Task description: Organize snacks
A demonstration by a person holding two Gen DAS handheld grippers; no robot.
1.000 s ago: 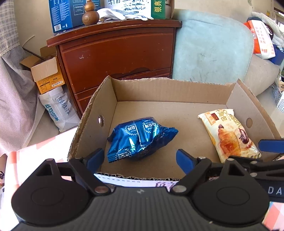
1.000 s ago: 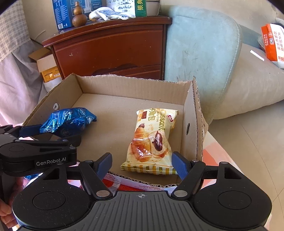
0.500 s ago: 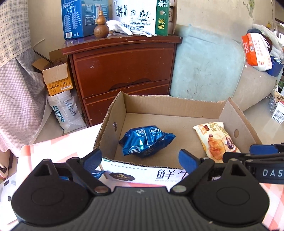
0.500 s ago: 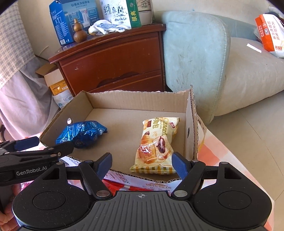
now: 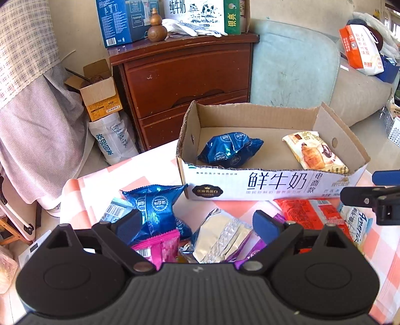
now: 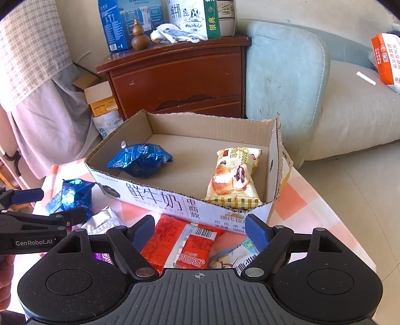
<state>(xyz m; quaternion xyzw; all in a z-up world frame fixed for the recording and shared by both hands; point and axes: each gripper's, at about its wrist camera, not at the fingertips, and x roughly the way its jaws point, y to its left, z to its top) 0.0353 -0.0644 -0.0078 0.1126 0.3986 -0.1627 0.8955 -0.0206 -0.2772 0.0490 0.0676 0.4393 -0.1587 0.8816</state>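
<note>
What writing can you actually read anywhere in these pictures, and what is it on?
"鲜牛奶" and "电商款": front of the cardboard box.
"纯牛奶" and "银典": milk carton on the dresser.
"GenRobot.AI": left gripper.
"欢迎回家": white bag on the floor.
Snack wrappers' small print and barcodes: too blurred to read.

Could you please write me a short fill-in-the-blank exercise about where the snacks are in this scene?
1. The cardboard box holds ____ snack packets.
2. The croissant packet lies near the box's ____ end.
3. A second blue packet lies outside the box, on the ____ tablecloth.
4. The red packet lies below the ____ tool.

Answers: two; right; checked; right
</note>
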